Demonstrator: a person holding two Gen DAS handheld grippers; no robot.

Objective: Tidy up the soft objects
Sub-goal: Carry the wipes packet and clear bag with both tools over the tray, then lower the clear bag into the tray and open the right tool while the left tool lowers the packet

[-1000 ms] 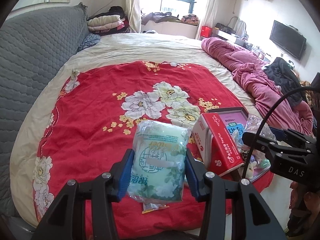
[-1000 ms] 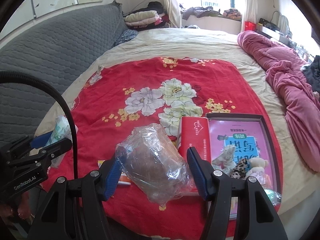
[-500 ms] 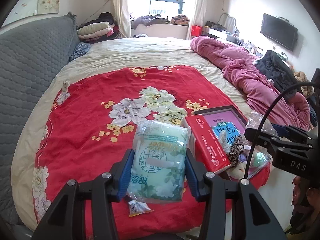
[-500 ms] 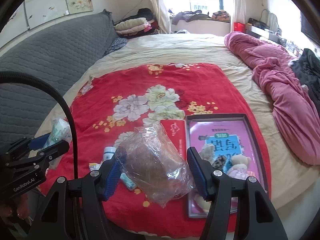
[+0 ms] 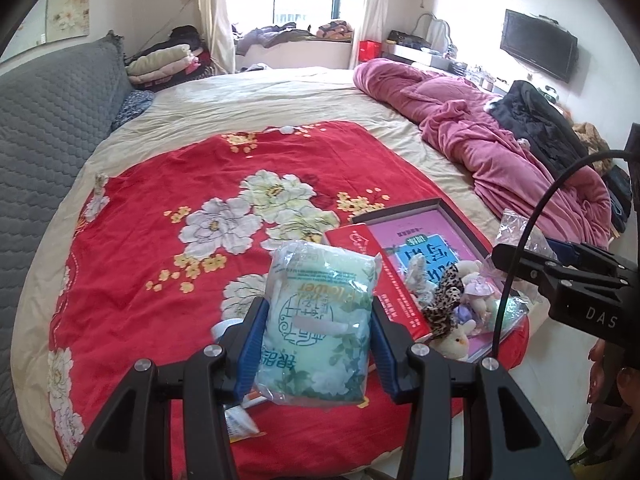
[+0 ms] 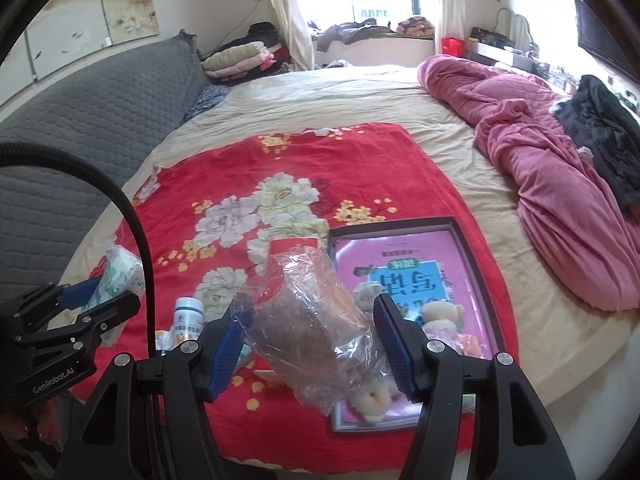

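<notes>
Left wrist view: our left gripper (image 5: 316,340) is clamped on the green tissue pack (image 5: 318,320), blue pads pressing its two long sides, above the near edge of the bed (image 5: 280,92).
Right wrist view: our right gripper (image 6: 310,344) grips the clear plastic bag (image 6: 316,320) with something brown inside, above the same near edge.
Open box: the shallow box (image 6: 476,264) lies on the red floral blanket (image 5: 160,208) towards the bed's near right corner, small plush toys (image 5: 452,300) inside.
Tissue pack handling: we judge it light and squashy with a slick film, best held across the middle.
Bag handling: crinkly, slippery, shapeless; we judge a hold on its bulk safer than on loose film.
Other things: a white bottle (image 6: 188,314) lies at the near edge.
</notes>
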